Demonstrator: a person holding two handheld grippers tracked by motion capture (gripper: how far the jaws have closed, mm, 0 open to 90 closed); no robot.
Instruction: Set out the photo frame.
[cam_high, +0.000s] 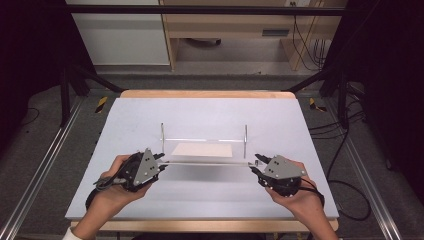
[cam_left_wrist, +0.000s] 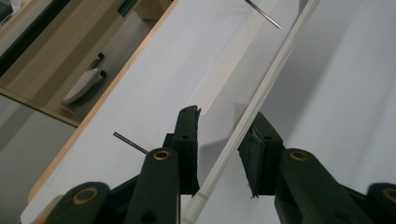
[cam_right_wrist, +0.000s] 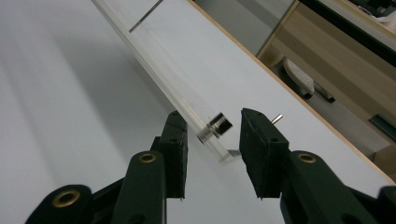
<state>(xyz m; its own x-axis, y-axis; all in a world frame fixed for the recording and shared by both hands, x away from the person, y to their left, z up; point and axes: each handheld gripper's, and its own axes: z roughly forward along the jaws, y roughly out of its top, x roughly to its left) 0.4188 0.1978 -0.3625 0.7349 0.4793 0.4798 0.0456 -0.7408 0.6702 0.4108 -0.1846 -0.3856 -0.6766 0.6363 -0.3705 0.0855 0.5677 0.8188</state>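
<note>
Jaws of the left gripper stand narrowly apart around the left end of a clear plastic stand. In the left gripper view the stand's near edge touches the right pad, with a gap at the left pad. The stand sits mid-table, two thin metal posts rising from its far side and a pale sheet showing through it. At the stand's right end, the right gripper also has its jaws narrowly apart around the edge; a small metal stud lies between them, and I cannot tell whether either pad presses on it.
</note>
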